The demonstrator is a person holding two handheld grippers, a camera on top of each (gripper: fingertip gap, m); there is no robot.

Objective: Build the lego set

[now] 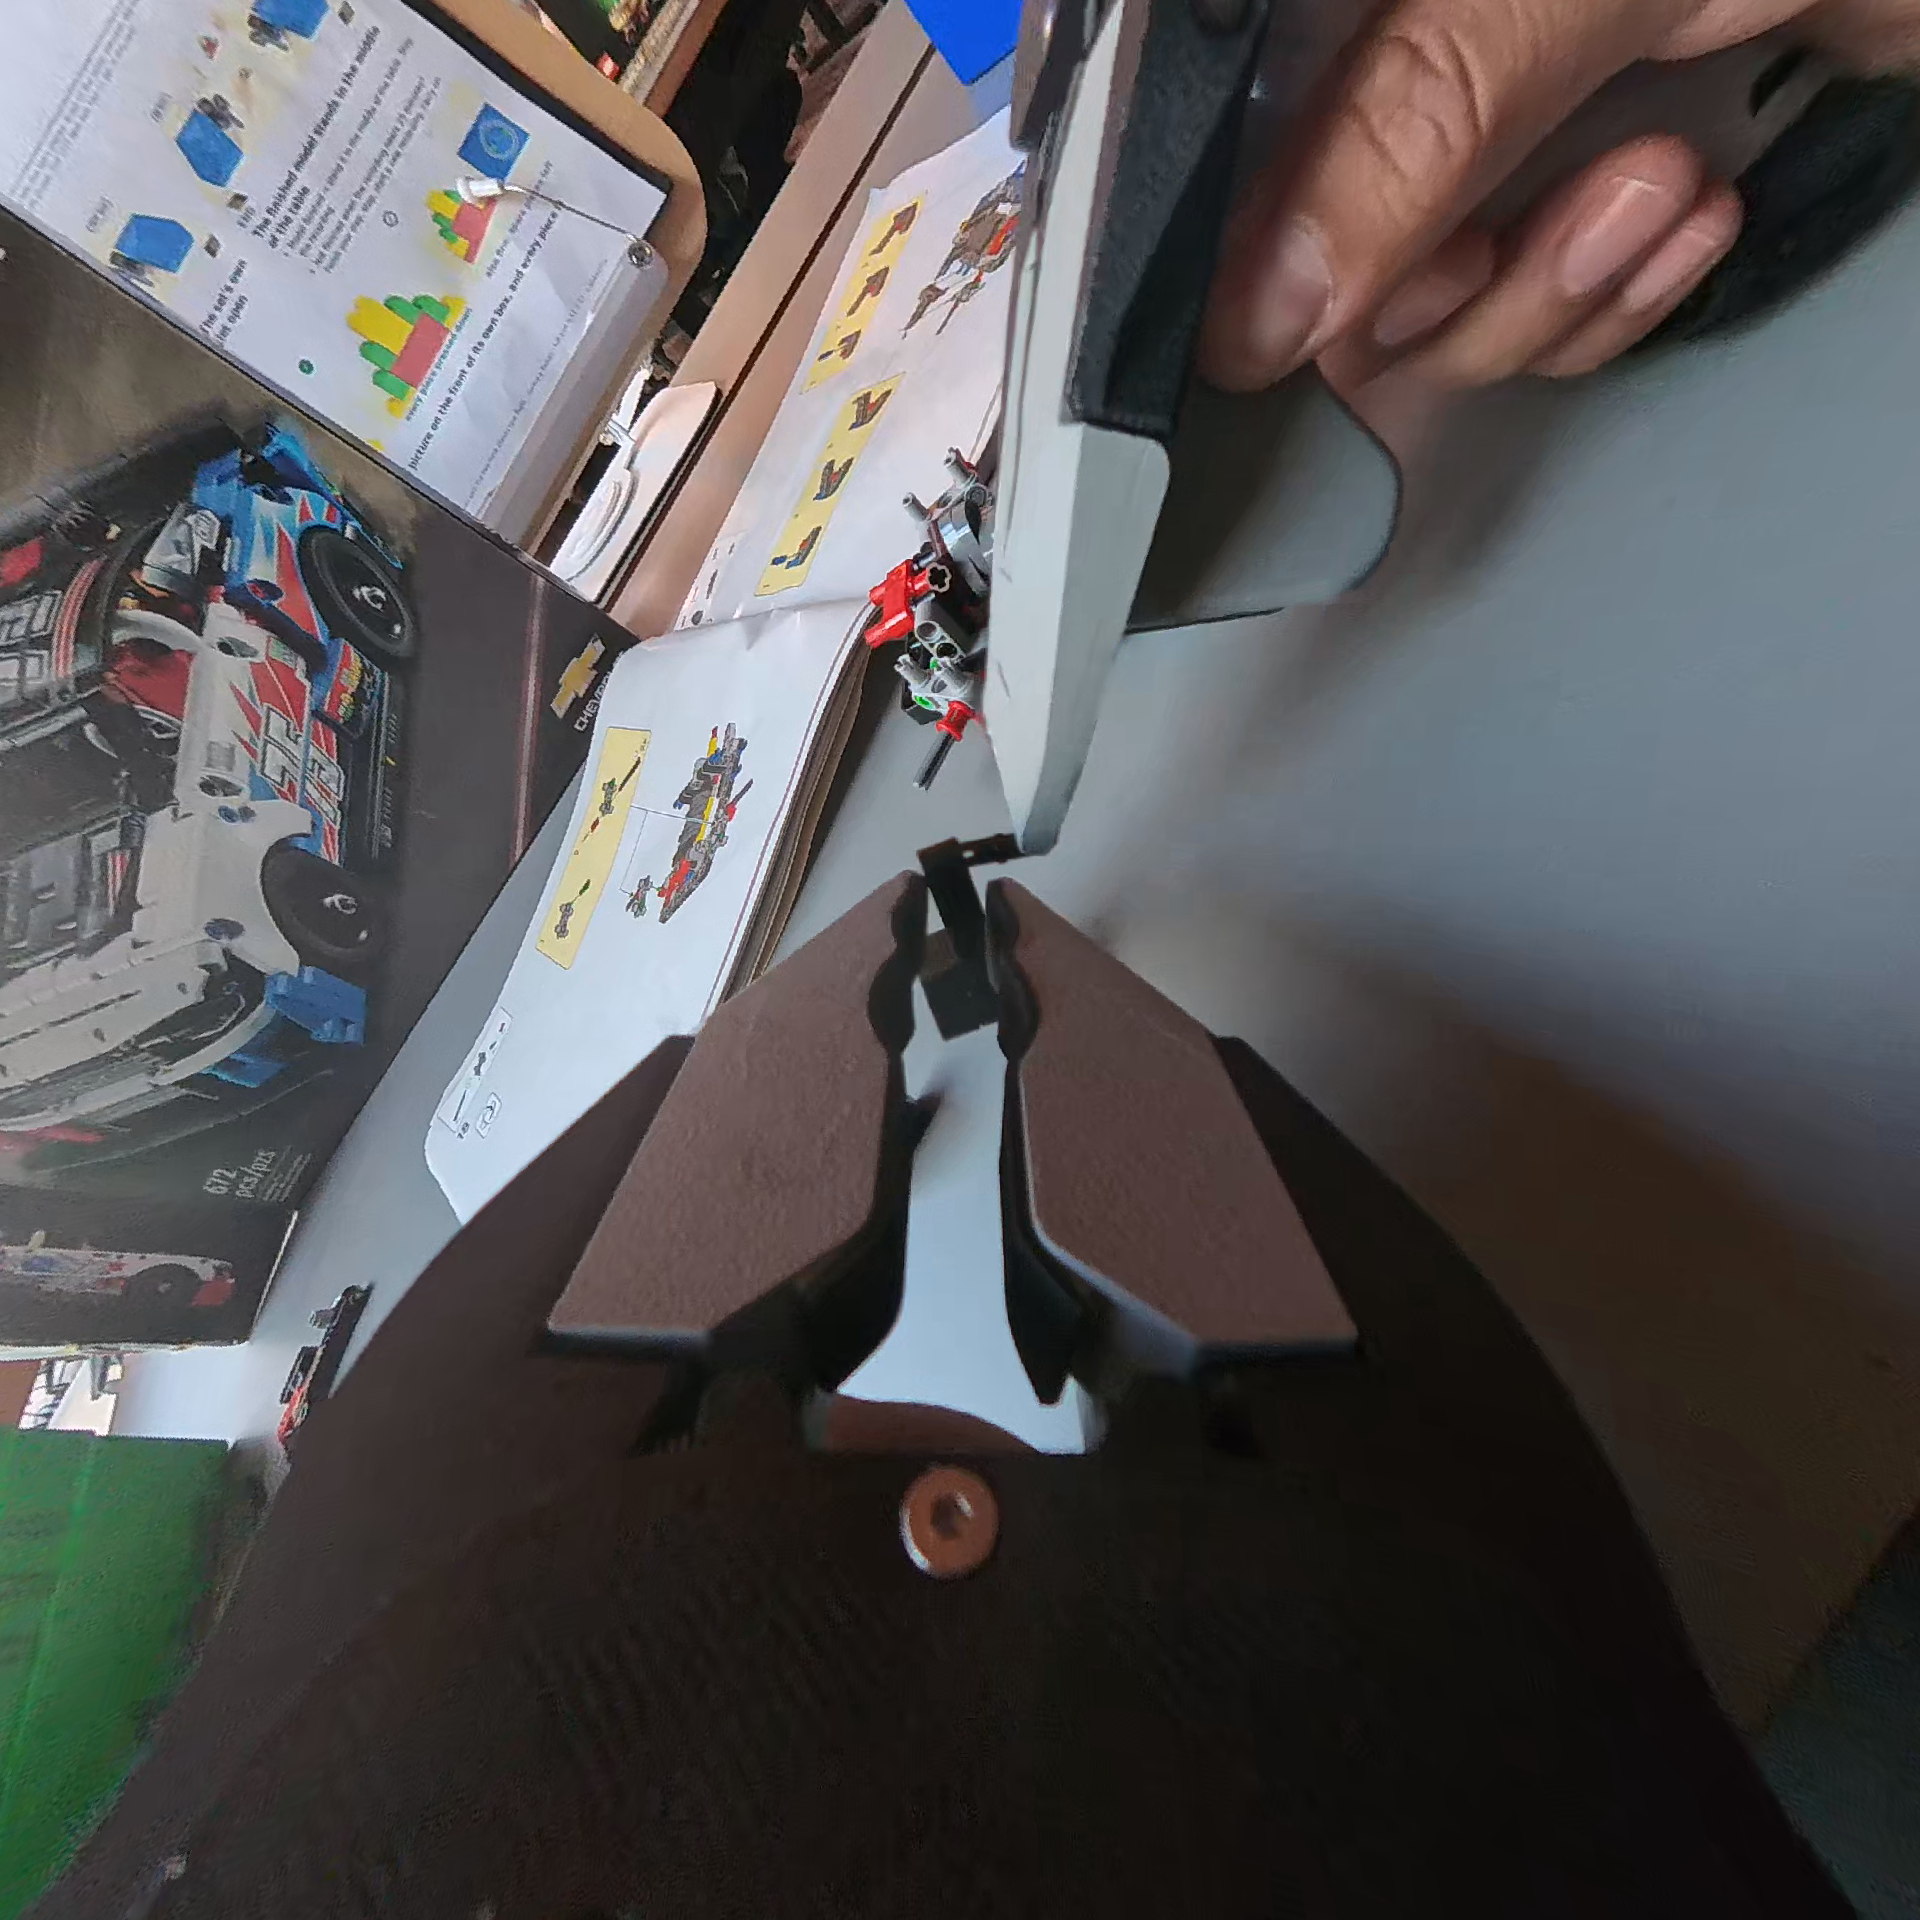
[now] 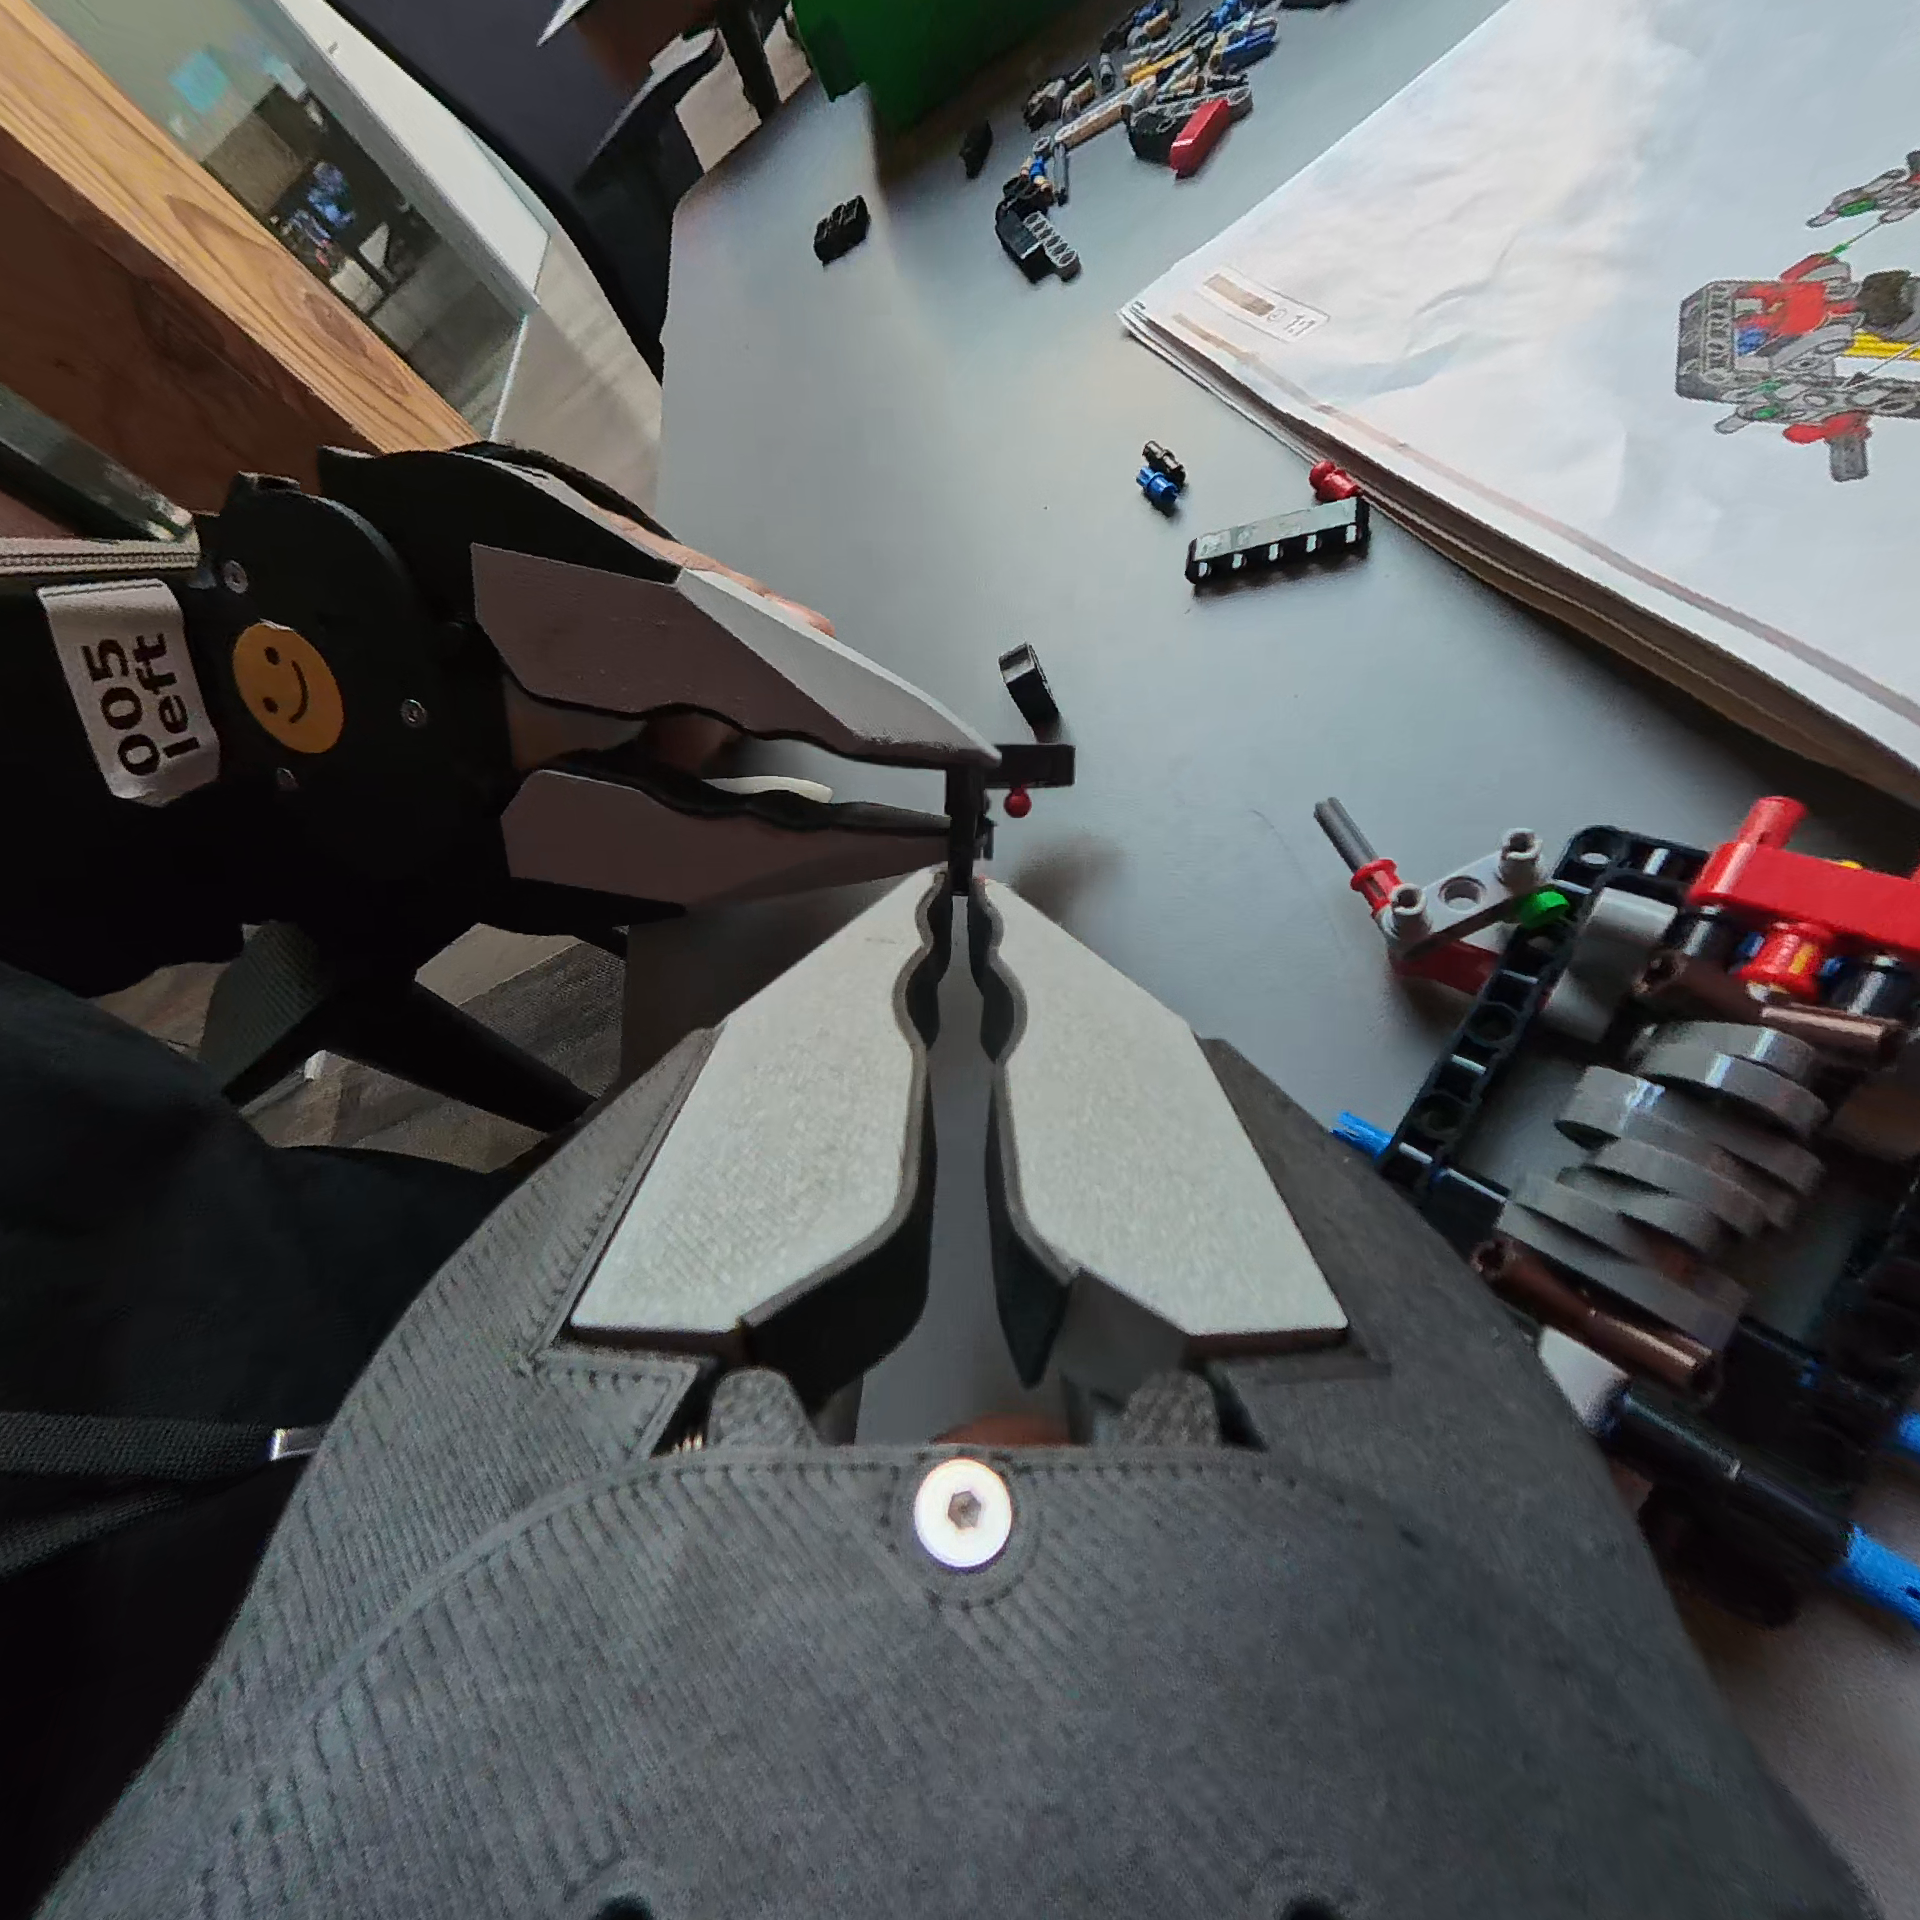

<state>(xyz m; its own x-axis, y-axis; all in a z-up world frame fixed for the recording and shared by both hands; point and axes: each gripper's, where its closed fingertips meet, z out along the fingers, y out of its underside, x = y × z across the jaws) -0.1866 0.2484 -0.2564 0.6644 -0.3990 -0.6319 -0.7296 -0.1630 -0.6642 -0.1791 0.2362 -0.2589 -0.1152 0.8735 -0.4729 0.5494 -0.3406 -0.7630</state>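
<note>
while the left gripper (image 2: pixel 961 795) pinches a small black lego piece (image 2: pixel 1029 767) over the grey table (image 2: pixel 935 436), the right gripper (image 2: pixel 958 888) meets it tip to tip, jaws nearly pressed together on the piece's thin lower end. only the right wrist view shows the half-built model (image 2: pixel 1662 1060) beside it and loose bricks (image 2: pixel 1132 94) farther off. only the left wrist view shows the set's box (image 1: pixel 208 779) beyond the open instruction booklet (image 1: pixel 665 852).
</note>
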